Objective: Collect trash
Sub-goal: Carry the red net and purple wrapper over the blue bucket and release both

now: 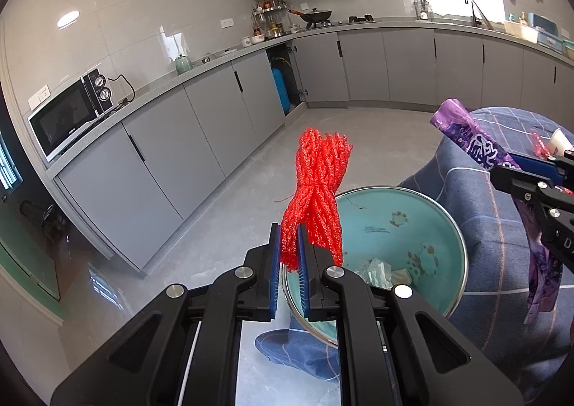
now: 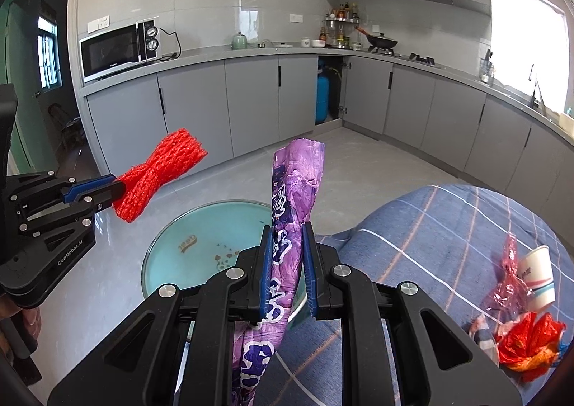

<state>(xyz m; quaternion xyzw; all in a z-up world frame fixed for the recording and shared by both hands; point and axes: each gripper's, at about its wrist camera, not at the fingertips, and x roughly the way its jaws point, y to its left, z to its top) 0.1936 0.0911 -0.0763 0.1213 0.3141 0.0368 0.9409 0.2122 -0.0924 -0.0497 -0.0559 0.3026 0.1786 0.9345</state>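
I am in the carrying step, both loads lifted and brought toward the teal basin (image 1: 401, 226) that serves as the bin. My left tongs (image 1: 288, 262) are pinched tight on the lower end of a red foam fruit net (image 1: 317, 190), which stands up from the blue pads just beyond the basin's near rim. My right tongs (image 2: 287, 273) are clamped on a crumpled purple snack wrapper (image 2: 296, 187); its top sticks up past the pads and its tail hangs down below them. From the right wrist view the wrapper sits at the basin's edge, over the rim or just short of it; I cannot tell which.

A few crumpled tissues (image 1: 376, 271) already lie in the basin, so I judge the collecting well under way. More waits on the blue checked cloth (image 2: 430, 226): a paper cup (image 2: 538, 277), a clear pink wrapper (image 2: 509, 273) touching it, and an orange plastic bag (image 2: 531, 341) near them.

Next I need each load squarely above the basin's hollow before I let the pads part. The net is light and springy, so it may bounce off the rim if dropped near the edge.
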